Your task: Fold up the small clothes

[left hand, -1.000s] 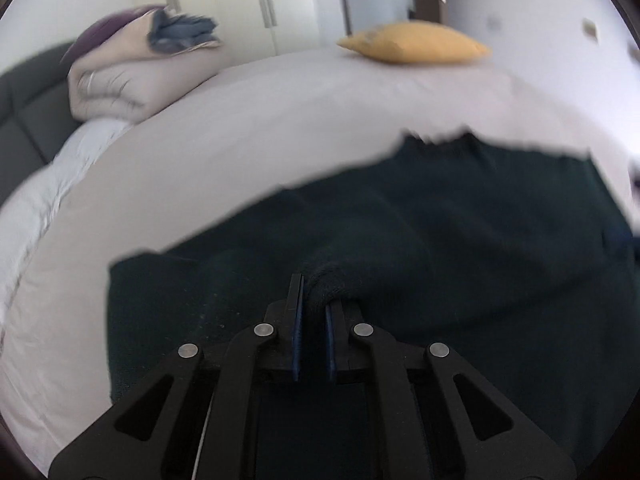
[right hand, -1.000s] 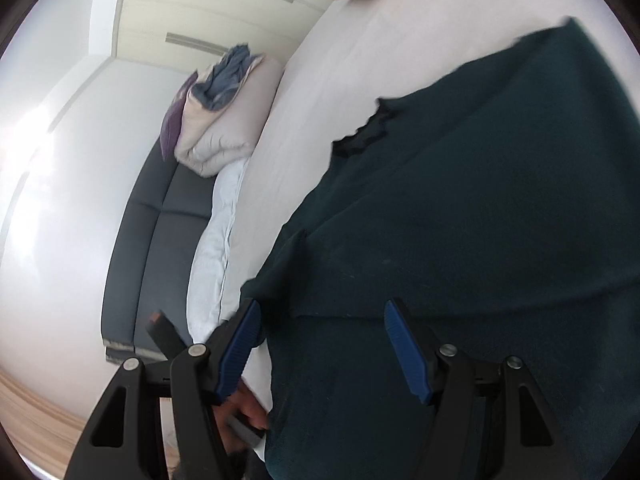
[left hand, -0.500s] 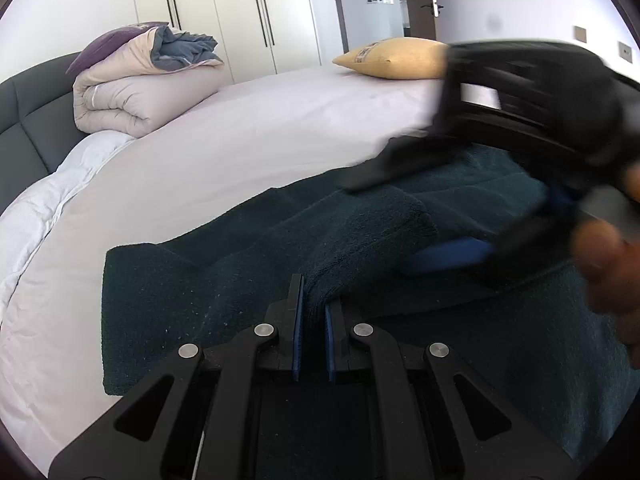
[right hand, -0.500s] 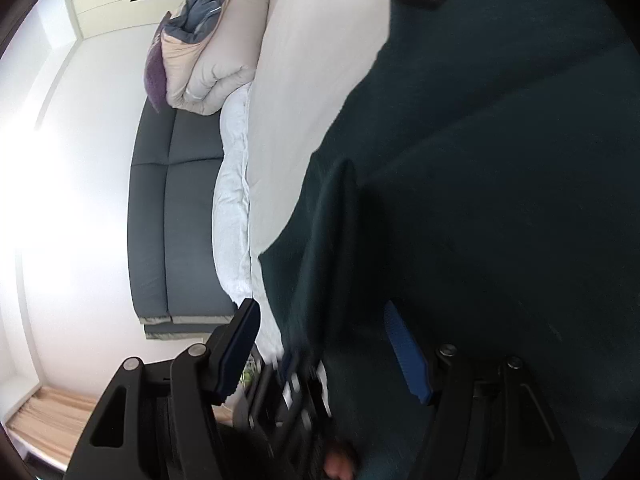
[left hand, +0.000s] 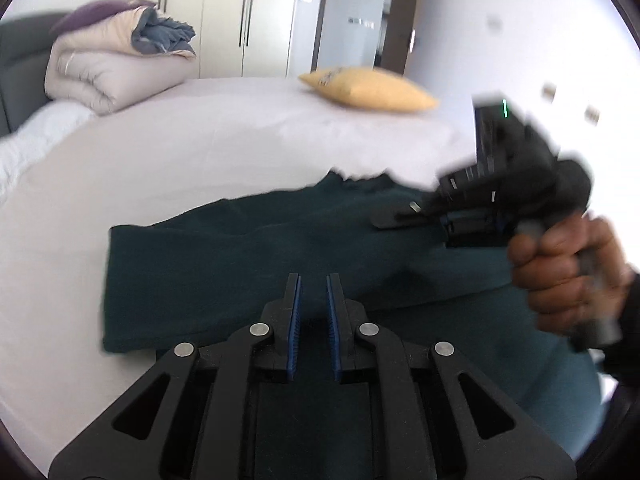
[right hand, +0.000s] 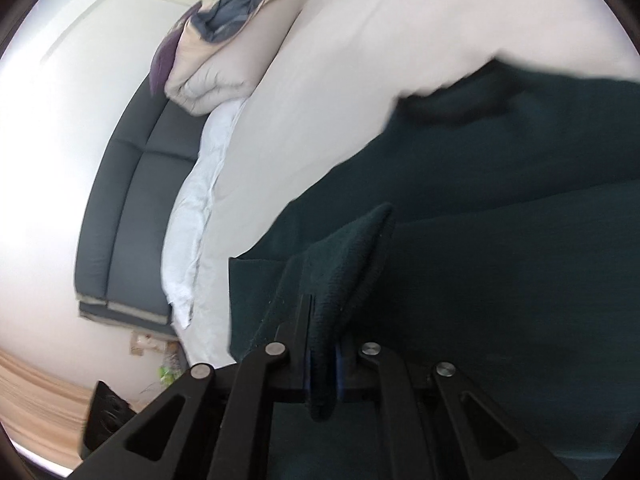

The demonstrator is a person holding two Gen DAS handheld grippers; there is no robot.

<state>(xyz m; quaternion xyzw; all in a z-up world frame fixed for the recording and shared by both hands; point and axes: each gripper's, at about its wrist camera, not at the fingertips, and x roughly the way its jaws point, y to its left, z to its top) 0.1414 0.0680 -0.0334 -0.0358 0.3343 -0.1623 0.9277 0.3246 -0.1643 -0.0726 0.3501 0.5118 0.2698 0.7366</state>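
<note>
A dark green garment [left hand: 220, 272] lies spread on the pale bed sheet [left hand: 200, 140], with its left part folded over. My left gripper [left hand: 313, 280] hovers just above it. Its jaws are opening by a narrow gap and nothing is between the blue pads. To the right, a person's hand [left hand: 560, 268] holds my right gripper [left hand: 390, 218] low over the cloth. In the right wrist view my right gripper [right hand: 322, 332] is closing, and its pads pinch a raised fold [right hand: 344, 264] of the garment [right hand: 500, 280].
A rolled beige duvet [left hand: 108, 68] with a purple cushion and grey cloth lies at the far left by the dark headboard [right hand: 120, 220]. A yellow pillow [left hand: 368, 88] rests at the bed's far side. Cream wardrobes [left hand: 224, 20] stand behind it. A wood floor [right hand: 32, 384] shows beside the bed.
My left gripper has let go of the garment fold and lifted away. My right gripper swung in from the right, and its wide jaws have shut on that fold.
</note>
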